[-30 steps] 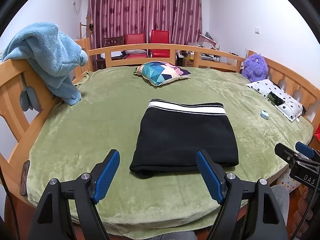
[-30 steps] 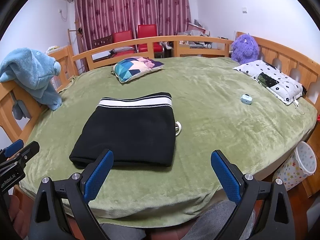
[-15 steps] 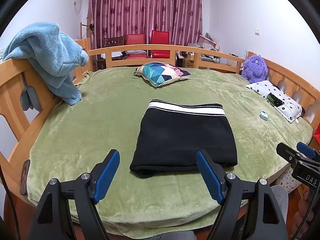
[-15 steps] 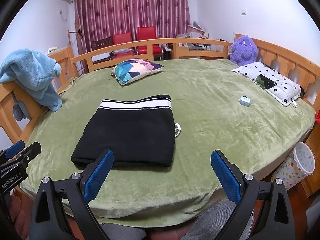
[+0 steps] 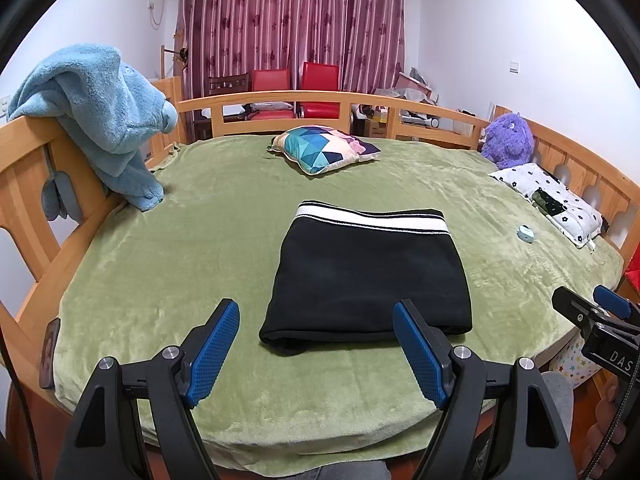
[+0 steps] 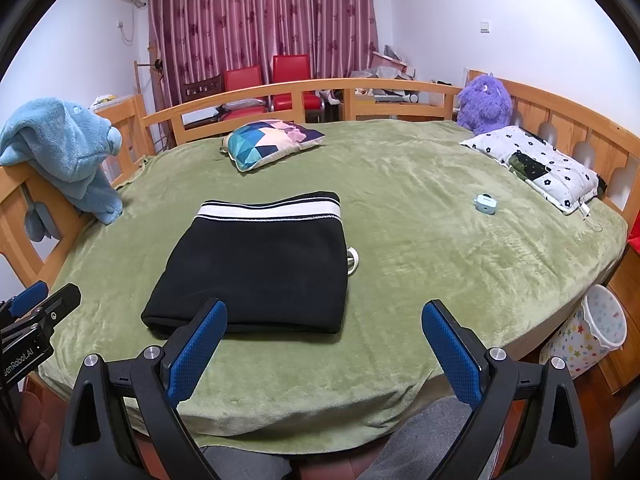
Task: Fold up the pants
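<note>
Item: black pants (image 5: 370,272), folded into a flat rectangle, white striped waistband at the far end, lying on the green blanket (image 5: 180,260) of the bed.

We hold the left tongs (image 5: 316,346) wide apart and empty, raised over the near bed edge; the pants lie just beyond, between the blue pads and a little to the right.

We hold the right tongs (image 6: 324,346) likewise spread and empty; the pants lie ahead and left, their near edge behind the left pad.
</note>
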A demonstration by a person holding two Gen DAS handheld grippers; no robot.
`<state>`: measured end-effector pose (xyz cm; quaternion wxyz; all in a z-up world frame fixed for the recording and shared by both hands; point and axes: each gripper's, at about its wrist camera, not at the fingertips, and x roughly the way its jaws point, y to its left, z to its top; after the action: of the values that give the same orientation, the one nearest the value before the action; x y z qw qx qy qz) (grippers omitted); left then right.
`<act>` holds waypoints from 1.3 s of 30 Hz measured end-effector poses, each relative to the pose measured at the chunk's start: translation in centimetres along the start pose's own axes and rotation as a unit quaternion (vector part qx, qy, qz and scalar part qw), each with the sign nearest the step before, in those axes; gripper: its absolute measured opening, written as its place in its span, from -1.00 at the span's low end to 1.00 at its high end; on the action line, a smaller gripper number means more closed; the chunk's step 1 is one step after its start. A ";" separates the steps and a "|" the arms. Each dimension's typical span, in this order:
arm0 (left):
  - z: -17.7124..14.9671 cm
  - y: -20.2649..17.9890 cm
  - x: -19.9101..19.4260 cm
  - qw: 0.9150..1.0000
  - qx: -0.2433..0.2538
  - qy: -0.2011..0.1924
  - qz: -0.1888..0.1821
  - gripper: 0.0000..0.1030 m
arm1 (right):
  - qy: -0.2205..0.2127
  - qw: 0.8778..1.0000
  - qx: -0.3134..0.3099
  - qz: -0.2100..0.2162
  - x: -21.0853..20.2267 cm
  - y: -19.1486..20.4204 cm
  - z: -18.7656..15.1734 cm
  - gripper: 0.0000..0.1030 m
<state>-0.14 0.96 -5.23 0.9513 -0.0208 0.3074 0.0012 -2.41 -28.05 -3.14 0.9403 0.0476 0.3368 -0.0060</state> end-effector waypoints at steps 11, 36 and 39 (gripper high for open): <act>-0.1 0.0 0.0 1.000 -0.001 0.000 -0.001 0.52 | -0.001 1.000 0.001 0.000 -0.2 0.1 0.0 0.88; -0.1 0.0 -0.3 1.000 -0.002 -0.003 0.001 0.52 | -0.004 1.000 0.002 0.000 -1.2 1.1 0.2 0.88; -0.1 0.0 -0.3 1.000 -0.002 -0.002 0.000 0.52 | -0.005 1.000 0.001 0.000 -1.2 1.2 0.2 0.88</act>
<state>-0.43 0.98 -5.15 0.9520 -0.0232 0.3052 0.0019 -3.14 -26.90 -2.12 0.9418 0.0485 0.3325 -0.0062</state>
